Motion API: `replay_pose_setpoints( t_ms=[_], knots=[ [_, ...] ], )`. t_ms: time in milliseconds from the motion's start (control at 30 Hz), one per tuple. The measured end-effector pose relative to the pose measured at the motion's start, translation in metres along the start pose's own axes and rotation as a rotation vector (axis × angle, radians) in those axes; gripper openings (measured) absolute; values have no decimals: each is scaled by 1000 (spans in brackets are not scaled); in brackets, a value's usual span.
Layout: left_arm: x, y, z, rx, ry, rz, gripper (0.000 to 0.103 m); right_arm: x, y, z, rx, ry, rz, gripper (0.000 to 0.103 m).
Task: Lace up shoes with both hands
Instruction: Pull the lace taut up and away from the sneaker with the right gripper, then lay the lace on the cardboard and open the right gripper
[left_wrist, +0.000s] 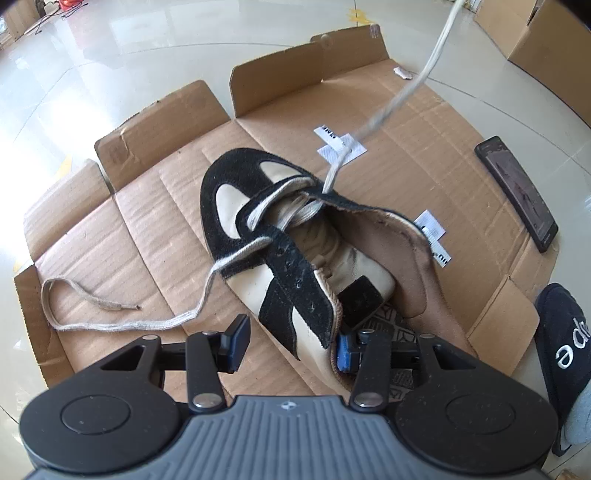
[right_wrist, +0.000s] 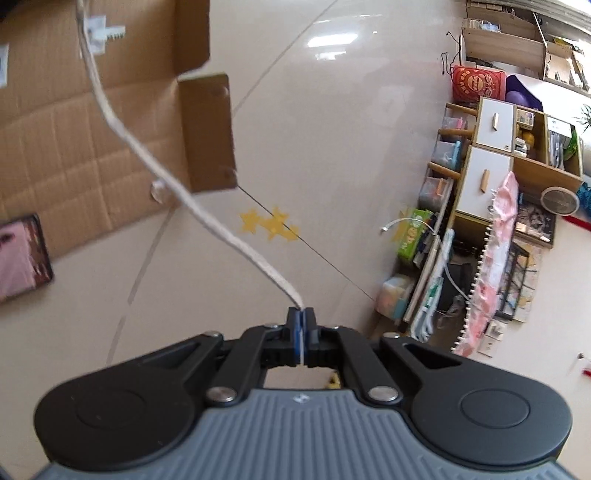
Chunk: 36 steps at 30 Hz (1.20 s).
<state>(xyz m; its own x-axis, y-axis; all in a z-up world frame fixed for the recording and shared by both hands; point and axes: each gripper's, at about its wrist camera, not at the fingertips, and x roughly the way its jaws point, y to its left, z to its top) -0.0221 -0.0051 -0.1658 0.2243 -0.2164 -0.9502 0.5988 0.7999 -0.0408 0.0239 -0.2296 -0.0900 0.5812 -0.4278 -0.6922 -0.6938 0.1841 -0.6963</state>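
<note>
The right gripper (right_wrist: 303, 321) pinched one lace end (right_wrist: 207, 218) with fingers pressed together. The left gripper (left_wrist: 291, 341) stood half spread around the heel of the shoe (left_wrist: 280, 236) on the cardboard (left_wrist: 155, 206); whether its fingers pressed it I cannot tell. Only the front eyelets were laced, the upper ones waited, and the other lace end (left_wrist: 110, 306) lay loose.

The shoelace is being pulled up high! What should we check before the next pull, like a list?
1. Right hand-held gripper pinching the shoelace: ok, shut on its end.
2. Left hand-held gripper steadying the shoe: ok, its fingers straddle the heel side wall.
3. Pulled strand running free from the eyelets: ok, no snag visible.
4. Other lace end loose on the cardboard: ok.
5. Upper eyelets laced: not ok, empty.
6. Phone clear of the lace: ok.
</note>
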Motion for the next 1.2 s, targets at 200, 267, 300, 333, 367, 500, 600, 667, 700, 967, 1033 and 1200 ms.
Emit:
replay_pose_setpoints(
  t_ms=[200, 267, 300, 333, 367, 500, 600, 667, 700, 967, 1033, 1200],
  knots=[
    [-6, 5, 0, -39, 6, -66, 49, 6, 26, 33, 302, -67, 326, 0],
    [-10, 7, 0, -52, 2, -87, 51, 11, 33, 37, 421, -68, 435, 1],
    [-12, 9, 0, -60, 0, -95, 52, 14, 36, 39, 484, -66, 492, 1],
    [-14, 11, -1, -67, -2, -101, 52, 21, 38, 39, 600, -57, 594, 1],
    [-15, 12, -1, -72, -4, -101, 53, 25, 41, 38, 679, -46, 659, 2],
    [-21, 21, -1, -89, -8, -85, 56, 41, 50, 32, 970, -5, 877, 4],
    [-20, 25, -1, -102, 2, -100, 57, 50, 59, 27, 1137, 39, 1016, 6],
    [-21, 26, -1, -99, 3, -101, 57, 54, 64, 25, 1205, 66, 1082, 7],
    [-23, 25, -1, -88, 1, -99, 57, 55, 70, 24, 1243, 91, 1114, 8],
    [-41, 29, -3, -38, -8, -102, 57, 43, 98, 19, 1177, 179, 1063, 33],
    [-45, 34, -3, -37, -10, -87, 57, 38, 102, 20, 1169, 169, 1059, 54],
    [-50, 56, 2, 7, -32, 14, 57, 15, 124, 41, 1014, 105, 1010, 77]
  ],
)
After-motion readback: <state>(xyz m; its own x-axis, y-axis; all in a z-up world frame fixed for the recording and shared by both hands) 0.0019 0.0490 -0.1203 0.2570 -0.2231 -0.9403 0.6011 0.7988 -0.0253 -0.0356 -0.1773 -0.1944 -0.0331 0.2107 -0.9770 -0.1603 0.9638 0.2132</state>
